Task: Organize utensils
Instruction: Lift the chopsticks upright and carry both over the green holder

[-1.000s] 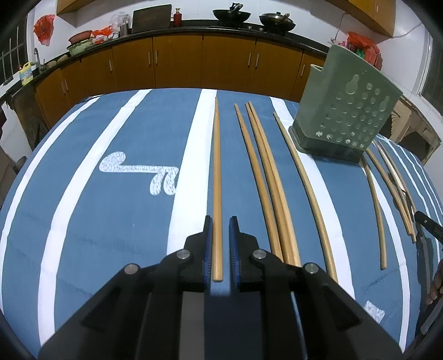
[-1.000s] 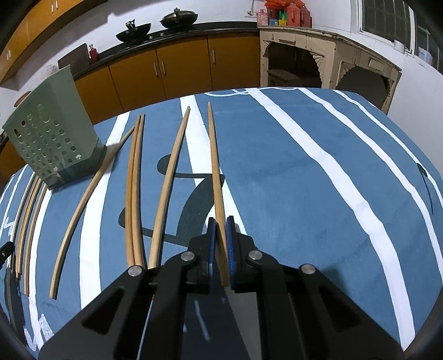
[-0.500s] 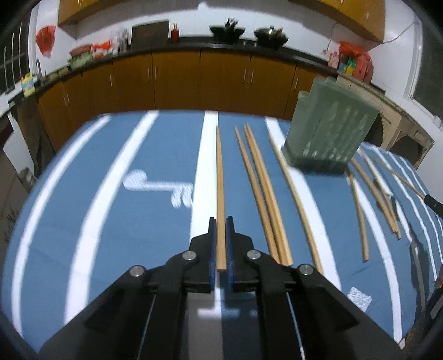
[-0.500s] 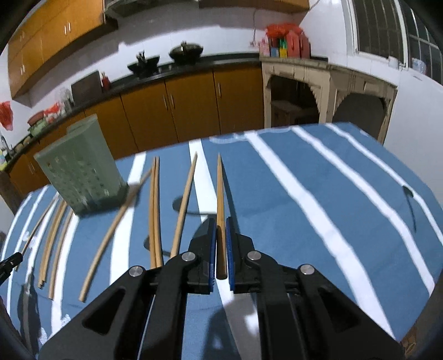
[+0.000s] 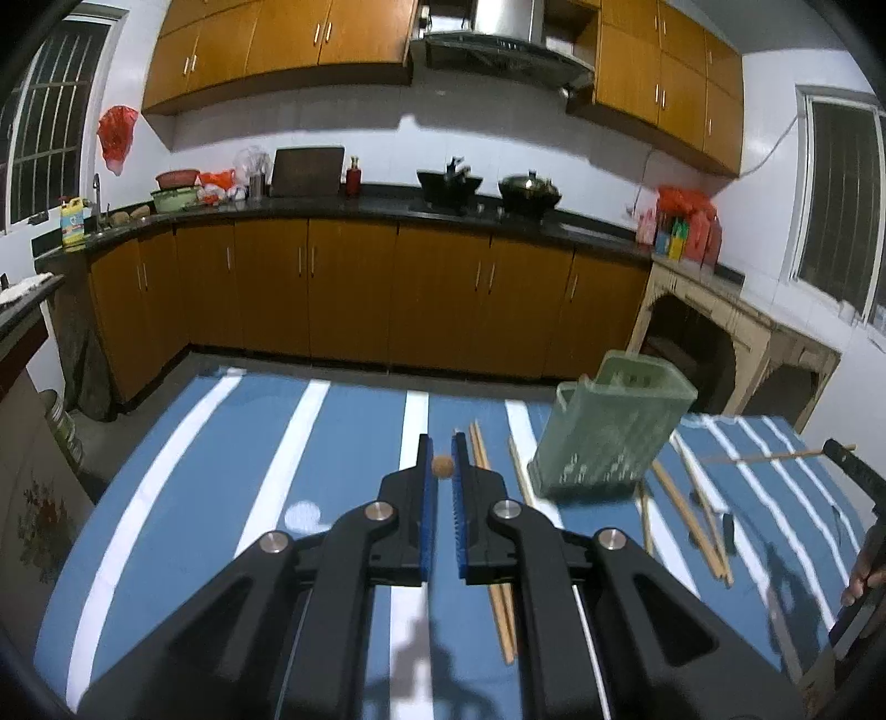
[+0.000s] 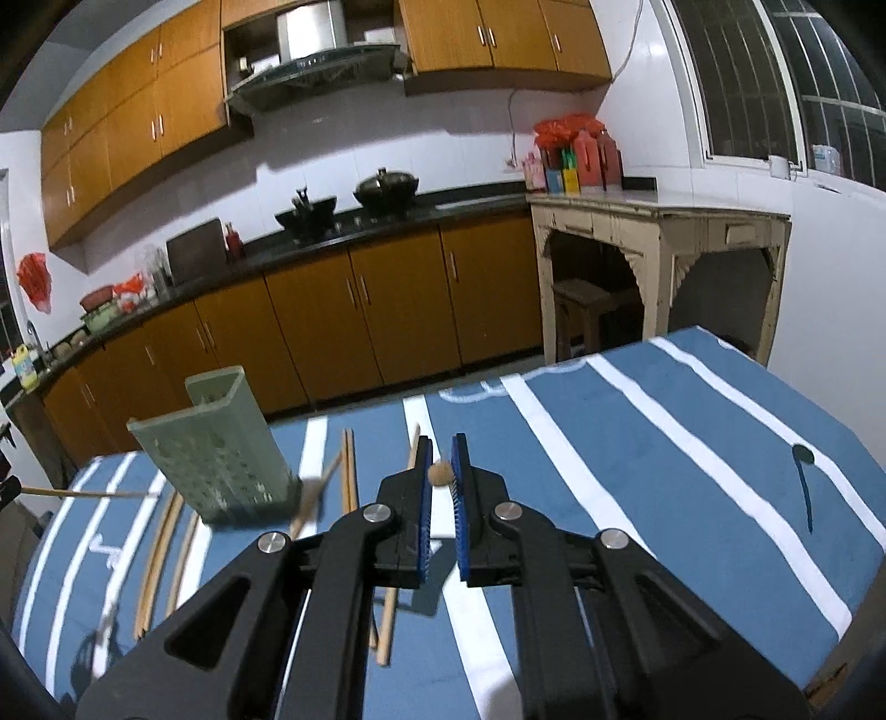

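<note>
Gripping one wooden chopstick each, both sets of fingers are closed tight, the stick seen end-on as a small round tip between the blue pads: left gripper point(image 5: 442, 464) on the left chopstick point(image 5: 442, 465), right gripper point(image 6: 441, 472) on the right chopstick point(image 6: 440, 474).

Surface: counter point(image 5: 343, 443) under a blue cloth with white stripes. Loose chopsticks point(image 5: 501, 603) lie lengthwise on it, some beside the left fingers, more on the far side of the green perforated holder point(image 5: 606, 437), which stands upright mid-counter.

Room: brown base cabinets point(image 5: 354, 288) under a dark worktop, two woks point(image 5: 529, 191) on the hob, extractor hood point(image 5: 498, 39) above, wall cupboards, barred windows, red plastic bag point(image 5: 117, 135) hung on the wall.

Left wrist view only: sink tap and yellow bottle point(image 5: 72, 221) at far left; the right gripper's black tip with its stick point(image 5: 775, 456) crossing level at the right edge; part of a hand point(image 5: 864, 576) low at right.

Right wrist view only: pale wooden side table point(image 6: 659, 221) with a stool point(image 6: 581, 293) beneath it, red bottles point(image 6: 587, 149) on its top, and a dark spoon motif point(image 6: 803, 471) on the cloth.
</note>
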Tool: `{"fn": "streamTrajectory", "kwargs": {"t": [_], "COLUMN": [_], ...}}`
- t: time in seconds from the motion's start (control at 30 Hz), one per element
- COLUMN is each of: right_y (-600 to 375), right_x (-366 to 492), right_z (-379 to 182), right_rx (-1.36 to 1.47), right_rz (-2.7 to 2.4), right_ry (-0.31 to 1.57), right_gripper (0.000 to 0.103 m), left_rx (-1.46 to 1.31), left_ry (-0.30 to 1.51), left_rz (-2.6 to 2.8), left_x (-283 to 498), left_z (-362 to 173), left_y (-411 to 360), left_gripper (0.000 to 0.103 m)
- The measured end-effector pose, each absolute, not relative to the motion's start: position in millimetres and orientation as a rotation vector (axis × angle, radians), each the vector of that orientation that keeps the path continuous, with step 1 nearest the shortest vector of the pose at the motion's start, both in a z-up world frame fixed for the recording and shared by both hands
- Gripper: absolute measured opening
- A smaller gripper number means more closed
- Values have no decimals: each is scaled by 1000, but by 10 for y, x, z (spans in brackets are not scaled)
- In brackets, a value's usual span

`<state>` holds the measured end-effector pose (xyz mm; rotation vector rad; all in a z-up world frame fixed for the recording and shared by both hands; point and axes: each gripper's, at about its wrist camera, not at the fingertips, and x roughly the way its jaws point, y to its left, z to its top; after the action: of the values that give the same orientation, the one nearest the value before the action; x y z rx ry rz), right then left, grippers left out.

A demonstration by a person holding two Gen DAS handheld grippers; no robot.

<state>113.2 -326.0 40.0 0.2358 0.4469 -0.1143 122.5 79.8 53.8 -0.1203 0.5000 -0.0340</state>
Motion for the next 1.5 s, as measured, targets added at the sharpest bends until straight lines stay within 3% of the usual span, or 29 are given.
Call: {"fn": "streamTrajectory", "kwargs": {"t": [0.67,1.0,1.2,1.5], "right_y": [-3140,-2825,-2583,-2436], "right_x": [1478,1494,1505,1747], "right_z": [1287,2055,2056,1723], "right_rx": [204,230,221,202], "right_rz": [-28,116,190,207], "right_ry": [300,114,98,166], "right_gripper": [7,7,8,8], "left_rx": [-75,-89,-103,-116], "left_ry": [390,217,212,286], "left_rz": [-28,-137,-227,-292], "left_x": [1449,1431,1449,1663], "left_z": [1269,2205,2378,2095], "left_y": [843,615,355,80], "left_gripper": [7,7,7,7]}}
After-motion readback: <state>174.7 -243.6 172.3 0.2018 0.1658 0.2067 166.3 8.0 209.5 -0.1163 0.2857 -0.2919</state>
